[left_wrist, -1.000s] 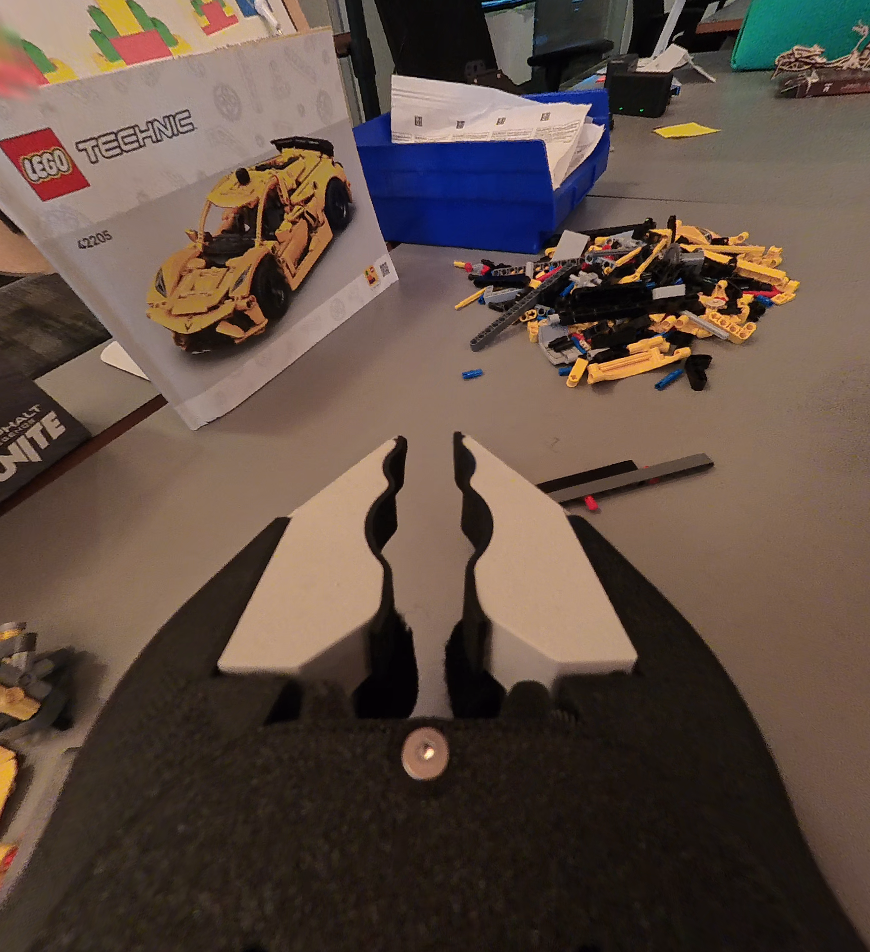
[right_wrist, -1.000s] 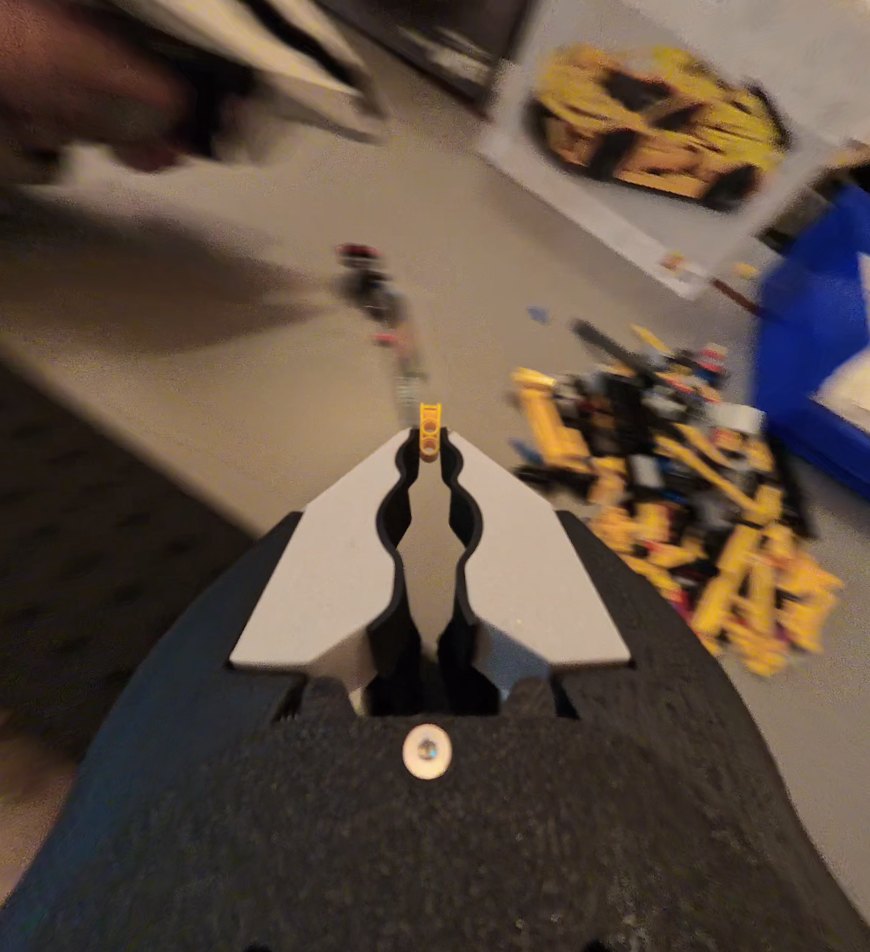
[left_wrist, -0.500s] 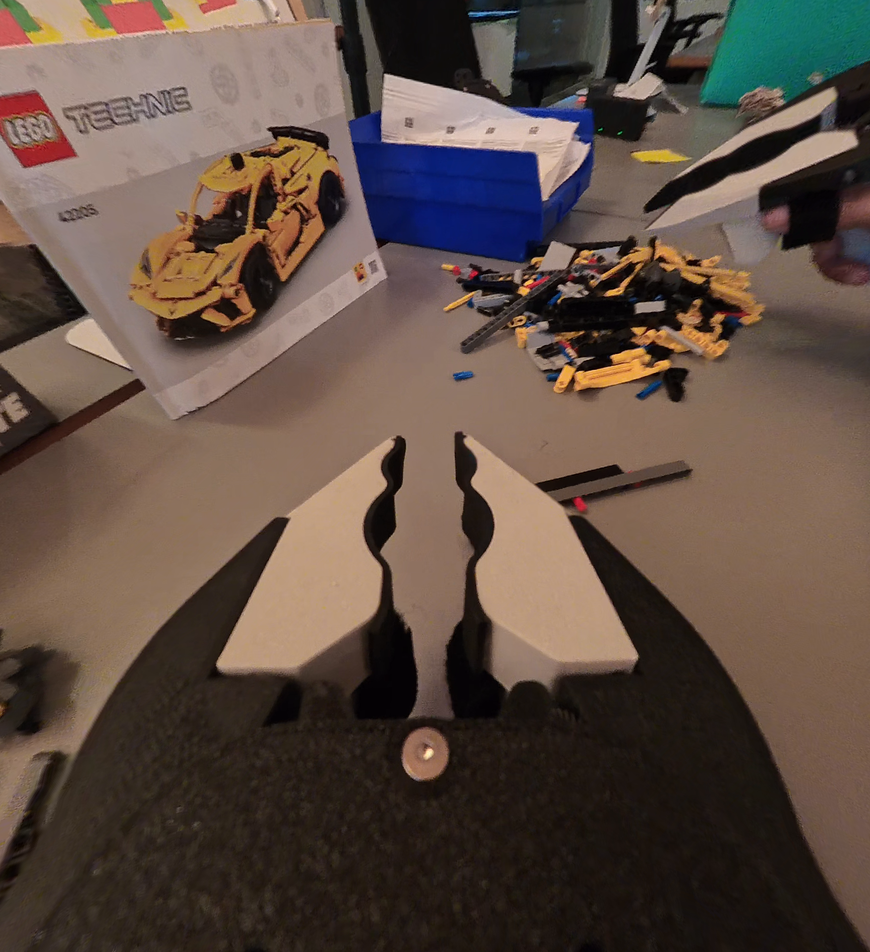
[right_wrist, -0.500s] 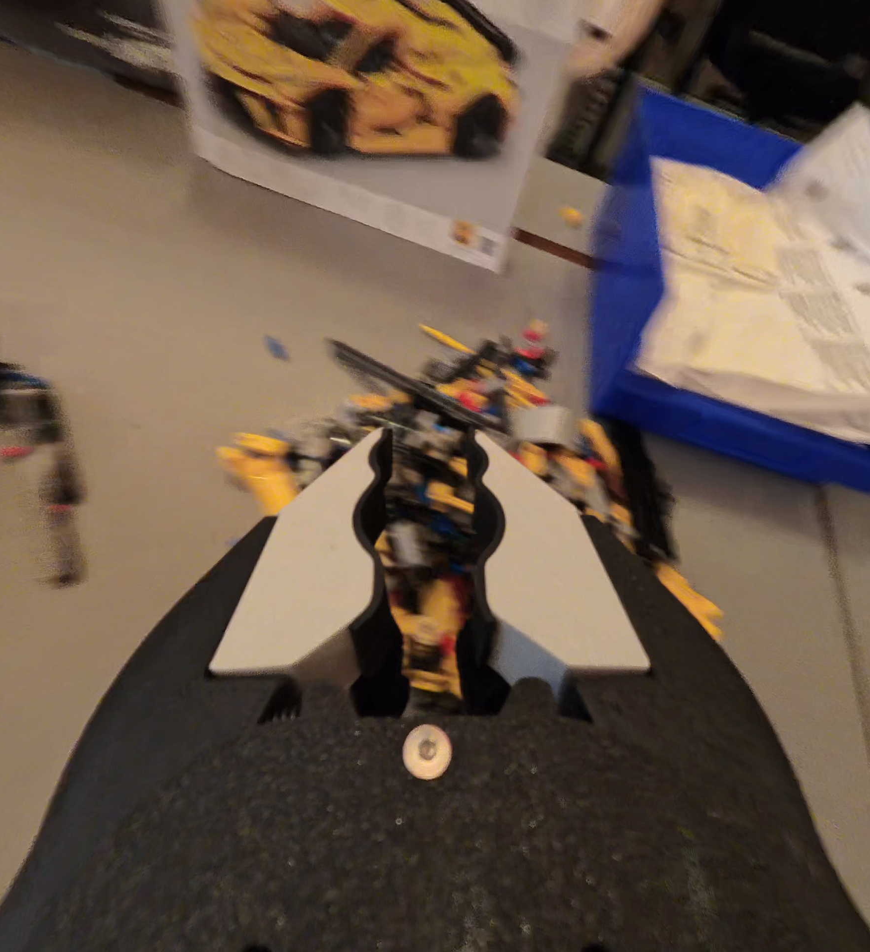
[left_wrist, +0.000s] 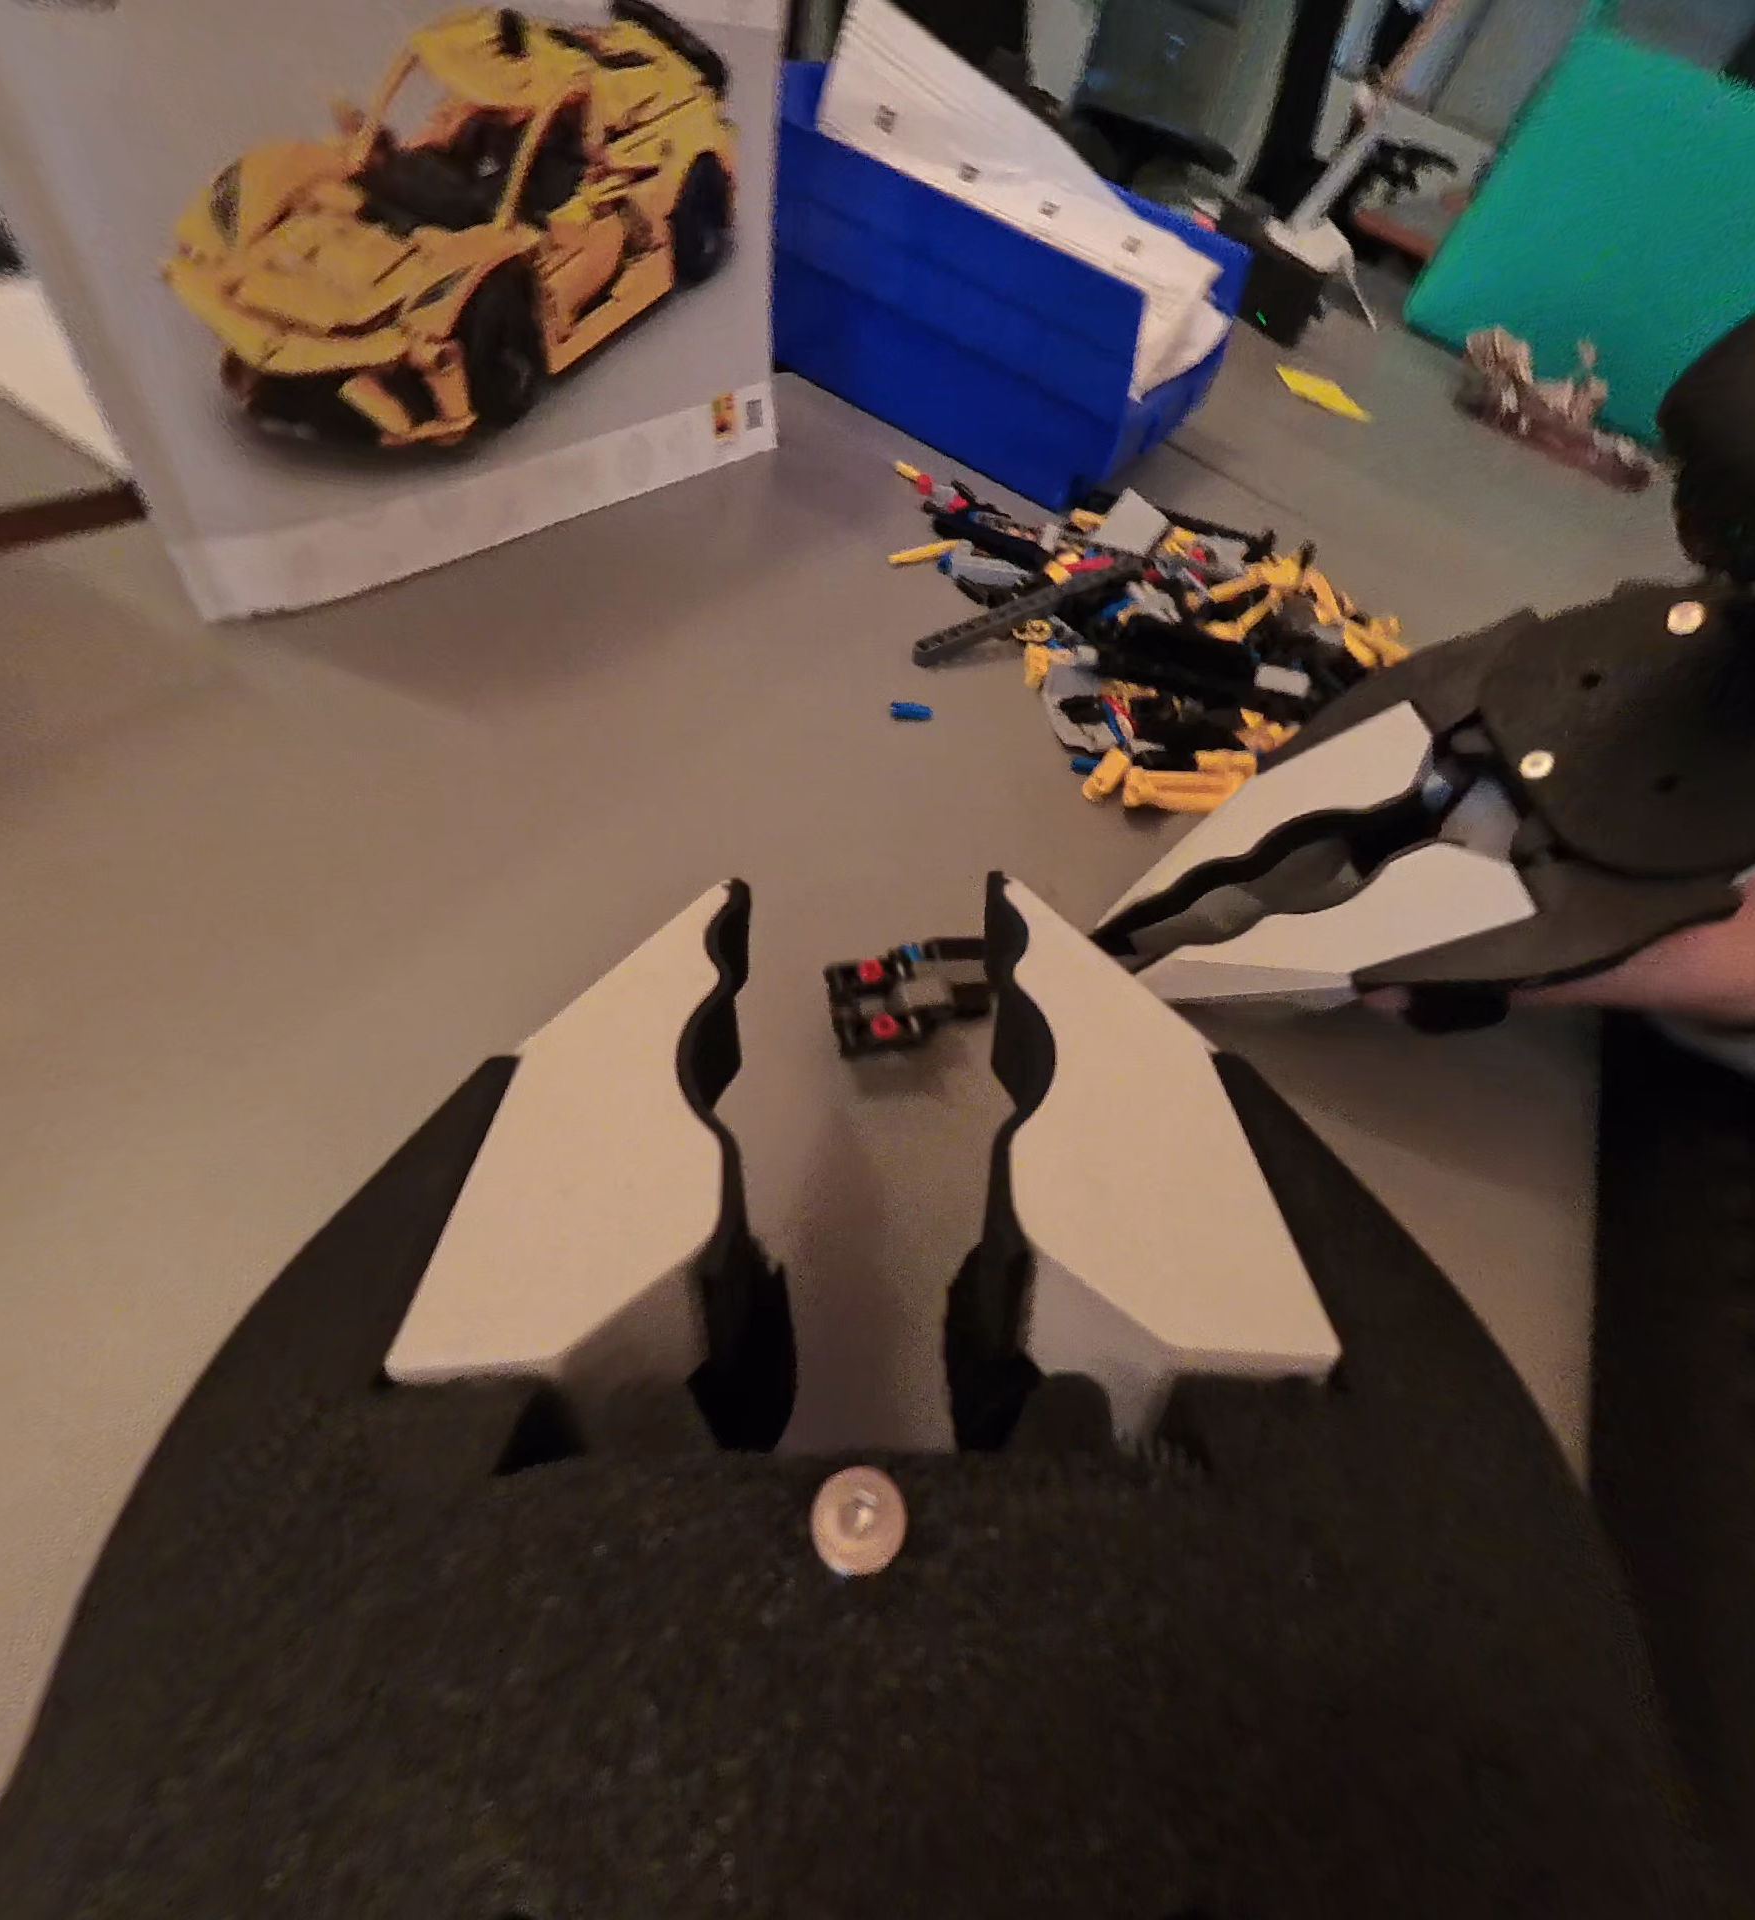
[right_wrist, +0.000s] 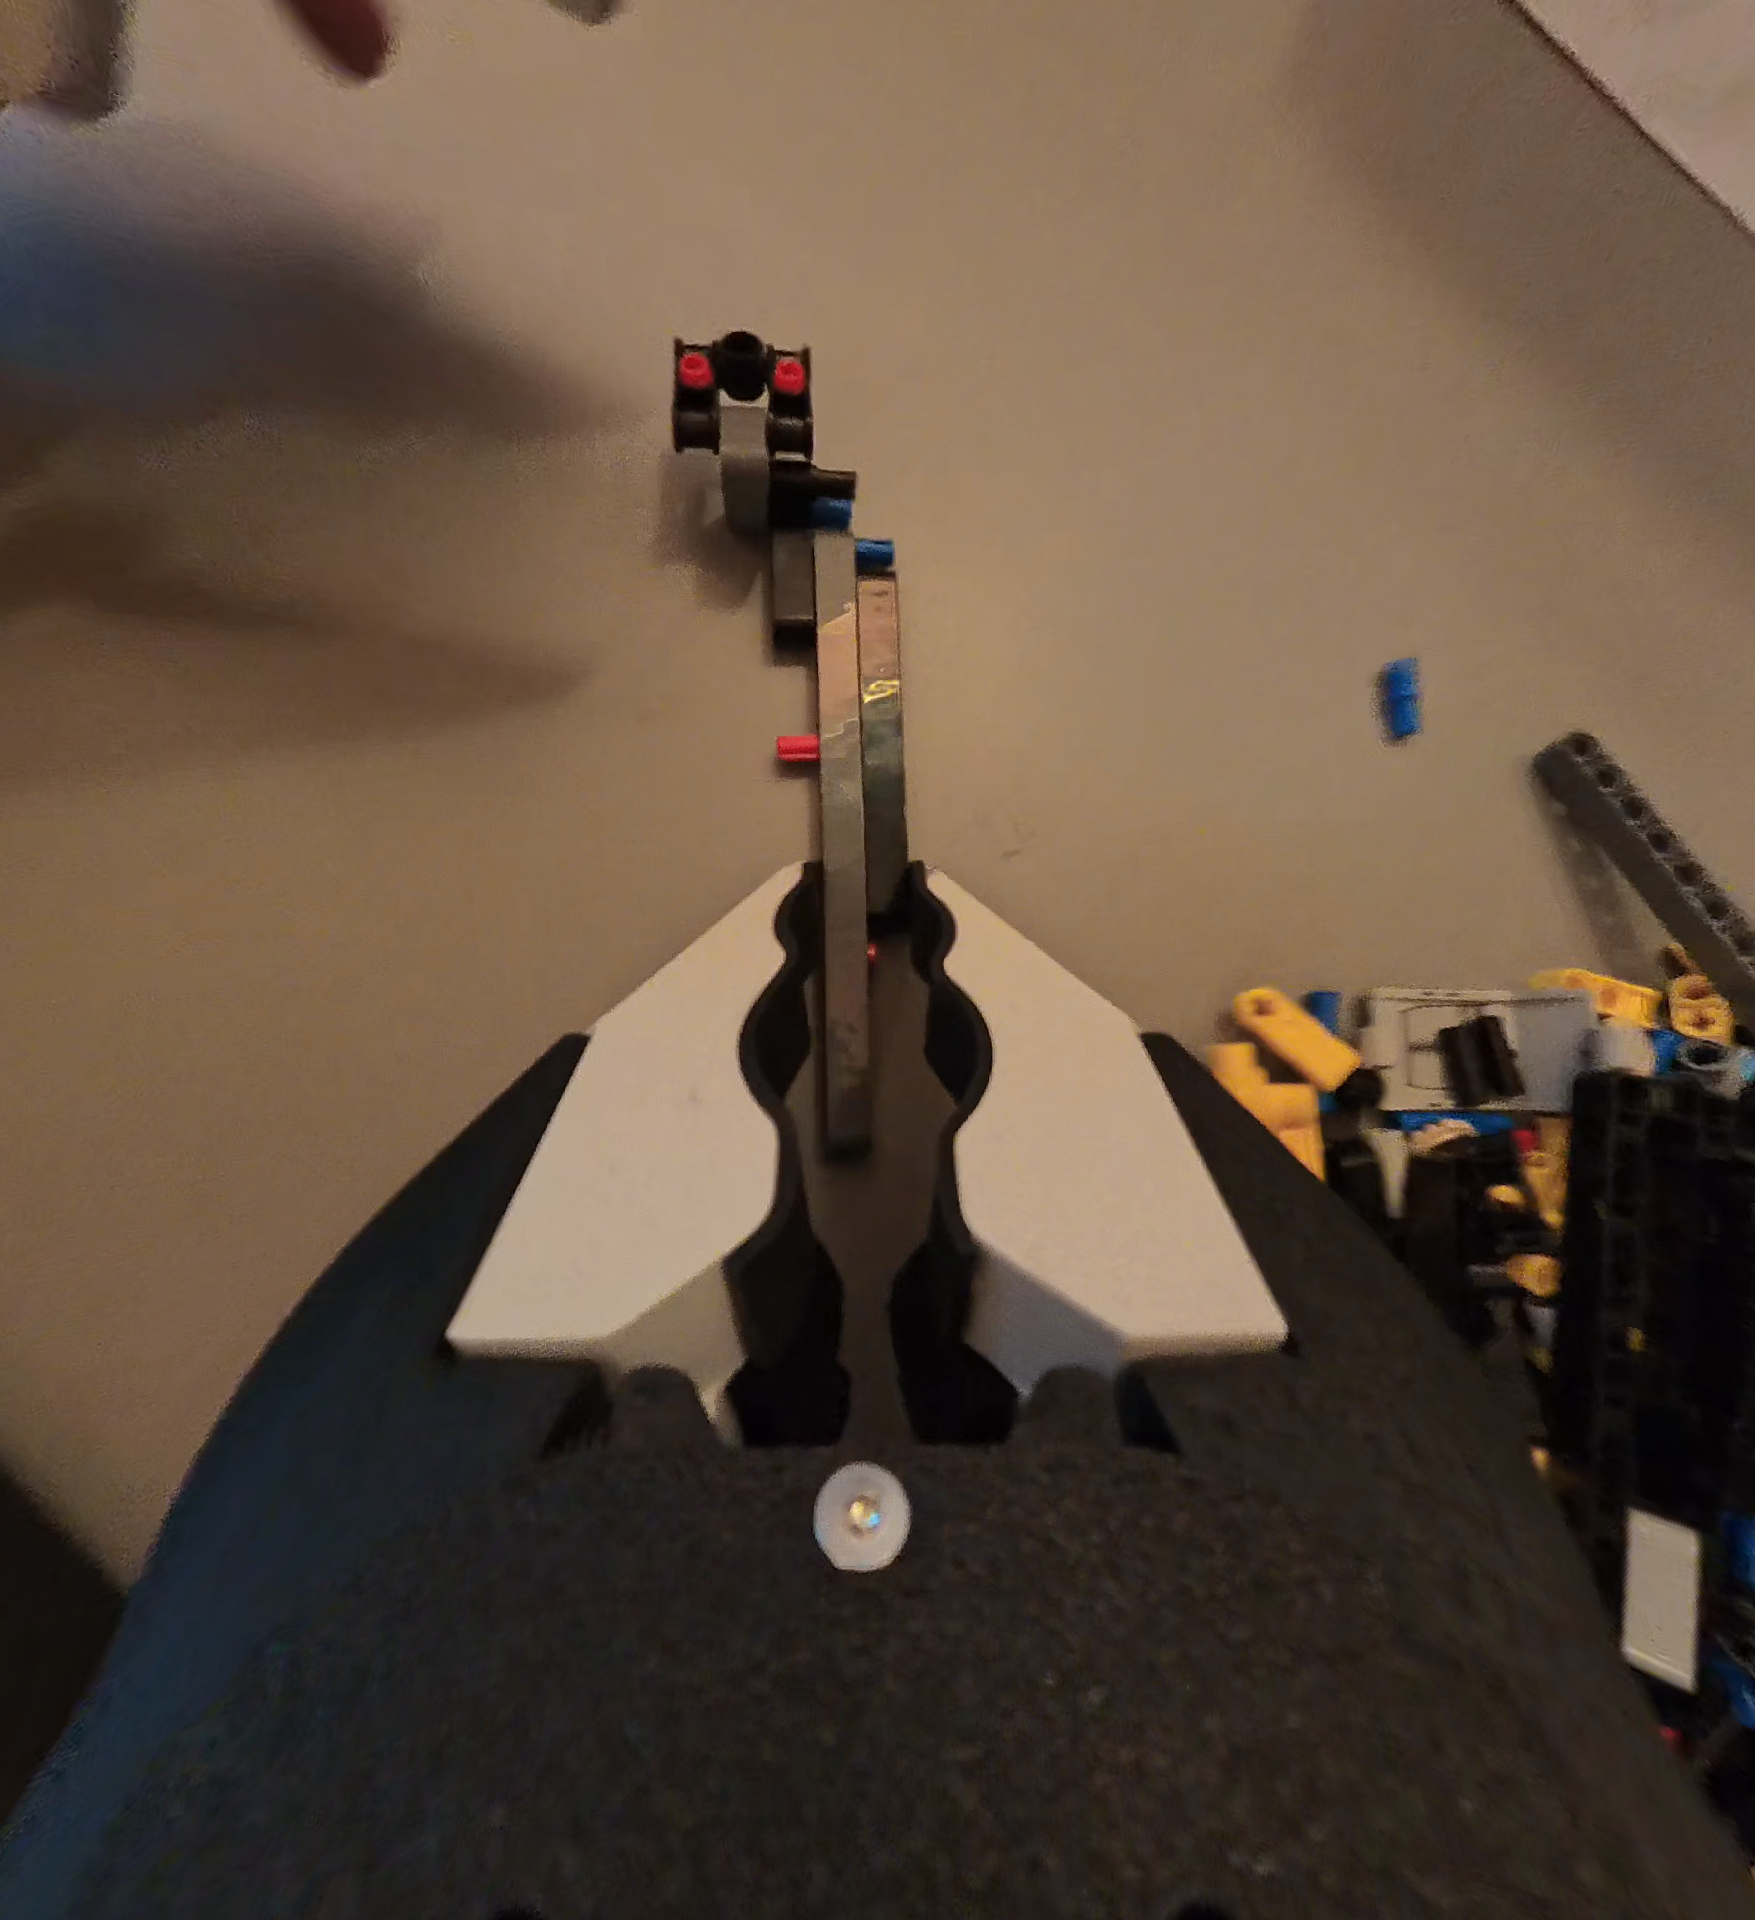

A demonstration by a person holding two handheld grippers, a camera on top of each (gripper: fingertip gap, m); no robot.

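grey long brick-built beam assembly (right_wrist: 857,790) sits between the right gripper (right_wrist: 860,883)'s narrow jaws, contact unclear; it could slip. left gripper (left_wrist: 862,899)'s jaws gape wide, empty, lower centre.

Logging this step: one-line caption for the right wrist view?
Right gripper closed around grey beam assembly on the table, loose brick pile alongside.

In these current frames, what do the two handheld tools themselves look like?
Both match. The left tool has two pale grey wedge-shaped fingers with wavy black inner pads, set in a rough black, fan-shaped body with one silver screw at its centre. The right tool has the same build; seen side-on from the left wrist view, its black body carries more silver screws. No cables or sleeves are visible.
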